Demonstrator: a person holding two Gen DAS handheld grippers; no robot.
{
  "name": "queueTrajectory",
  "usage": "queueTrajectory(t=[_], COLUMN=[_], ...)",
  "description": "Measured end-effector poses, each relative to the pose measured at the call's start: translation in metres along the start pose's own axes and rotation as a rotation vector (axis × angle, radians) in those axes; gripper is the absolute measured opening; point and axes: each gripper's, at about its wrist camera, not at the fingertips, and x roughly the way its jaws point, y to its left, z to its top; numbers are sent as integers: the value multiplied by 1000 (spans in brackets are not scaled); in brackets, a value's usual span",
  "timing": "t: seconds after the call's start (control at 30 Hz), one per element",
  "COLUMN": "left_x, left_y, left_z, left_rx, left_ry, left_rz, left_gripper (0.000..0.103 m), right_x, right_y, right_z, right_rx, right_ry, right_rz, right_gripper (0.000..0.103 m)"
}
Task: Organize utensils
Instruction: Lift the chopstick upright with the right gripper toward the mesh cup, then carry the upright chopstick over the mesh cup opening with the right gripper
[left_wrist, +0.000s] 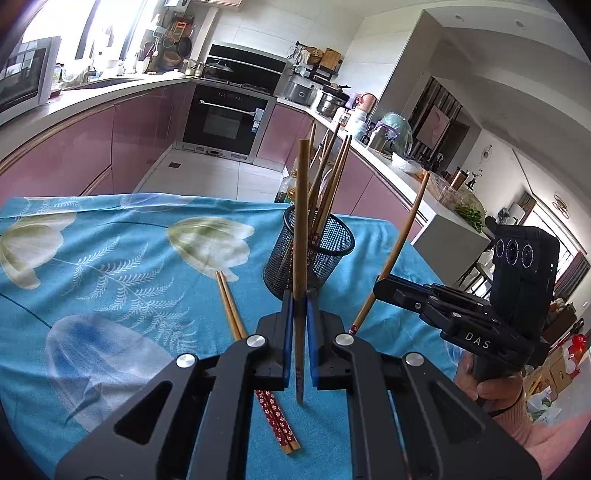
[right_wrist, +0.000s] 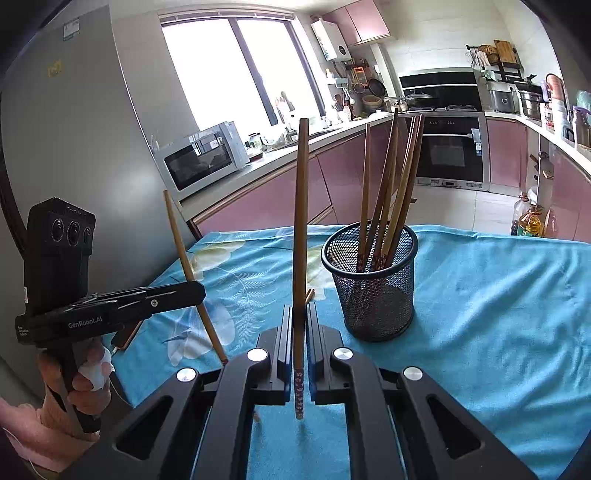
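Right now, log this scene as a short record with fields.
left gripper: shut on one chopstick, held upright
right gripper: shut on one chopstick, held upright
mesh holder: upright on the cloth, several chopsticks standing in it
loose pair: lying on the blue floral tablecloth, left of the holder
left to do: two held chopsticks and the loose pair not yet in the holder

You get bright daylight from the kitchen window (right_wrist: 236, 70), which blows out to pure white (no detail beyond the glass). The tablecloth (right_wrist: 498, 295) is evenly lit, its shadows soft. Both views bend strongly and darken at the corners.
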Motion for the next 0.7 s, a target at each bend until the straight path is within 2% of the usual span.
queueTrajectory(t=[0.7], left_x=[6], left_y=[-3], left_z=[23], left_rx=[6], left_ry=[-42], left_rz=[-8], left_gripper=[8], right_x=[-15], right_y=[1], right_z=[23], right_rx=[-28], right_ry=[-73], right_rz=[-25], right_gripper=[6])
